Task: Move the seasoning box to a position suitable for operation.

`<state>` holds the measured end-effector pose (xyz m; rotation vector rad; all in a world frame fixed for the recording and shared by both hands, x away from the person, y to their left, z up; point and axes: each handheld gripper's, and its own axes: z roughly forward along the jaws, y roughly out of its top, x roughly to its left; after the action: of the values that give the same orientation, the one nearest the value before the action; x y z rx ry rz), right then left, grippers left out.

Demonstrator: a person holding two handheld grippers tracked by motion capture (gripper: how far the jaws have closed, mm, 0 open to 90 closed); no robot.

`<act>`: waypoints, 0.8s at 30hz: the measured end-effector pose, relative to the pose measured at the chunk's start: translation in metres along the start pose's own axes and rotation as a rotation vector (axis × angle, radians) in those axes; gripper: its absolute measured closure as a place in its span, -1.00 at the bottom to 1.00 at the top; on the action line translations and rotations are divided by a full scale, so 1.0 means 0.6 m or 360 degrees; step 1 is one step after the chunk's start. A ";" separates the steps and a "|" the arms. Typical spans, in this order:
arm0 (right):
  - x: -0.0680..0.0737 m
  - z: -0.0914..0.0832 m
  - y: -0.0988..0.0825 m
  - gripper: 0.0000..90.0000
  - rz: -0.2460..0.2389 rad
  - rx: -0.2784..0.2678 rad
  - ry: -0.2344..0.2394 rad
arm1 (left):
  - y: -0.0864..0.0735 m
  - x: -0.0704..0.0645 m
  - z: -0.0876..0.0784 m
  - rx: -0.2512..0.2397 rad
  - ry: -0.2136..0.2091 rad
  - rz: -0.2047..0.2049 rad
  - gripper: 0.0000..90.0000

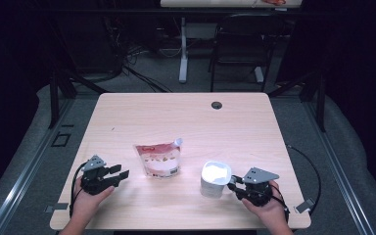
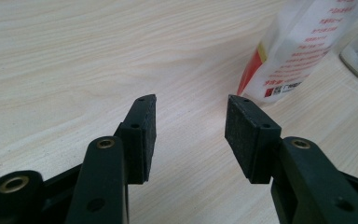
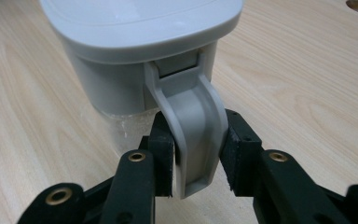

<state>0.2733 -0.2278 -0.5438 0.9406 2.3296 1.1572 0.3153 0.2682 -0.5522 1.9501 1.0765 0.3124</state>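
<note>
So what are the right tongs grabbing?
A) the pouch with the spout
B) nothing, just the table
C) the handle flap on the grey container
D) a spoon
C: in the right gripper view the right tongs sit on either side of the grey handle flap that hangs from the lid of the grey container, with both pads against it.
</note>
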 end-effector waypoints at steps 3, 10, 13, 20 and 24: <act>-0.007 -0.002 -0.002 0.34 0.0040 -0.0018 -0.0023 | 0.000 0.000 0.000 0.0001 0.0002 -0.0005 0.19; -0.022 -0.009 -0.007 0.25 0.0117 -0.0049 -0.0070 | 0.000 0.000 0.001 0.0004 0.0002 -0.0004 0.19; -0.030 -0.012 -0.009 0.26 0.0154 -0.0060 -0.0072 | 0.000 0.000 0.001 0.0004 0.0002 -0.0003 0.19; -0.038 -0.019 -0.012 0.26 0.0193 -0.0078 -0.0082 | 0.000 0.000 0.000 0.0001 0.0005 -0.0005 0.19; -0.034 -0.026 -0.011 0.30 0.0188 -0.0087 -0.0082 | 0.000 0.000 -0.001 0.0004 0.0003 -0.0007 0.19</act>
<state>0.2762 -0.2539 -0.5394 1.0876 2.2160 1.2209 0.3151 0.2688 -0.5519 1.9499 1.0825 0.3105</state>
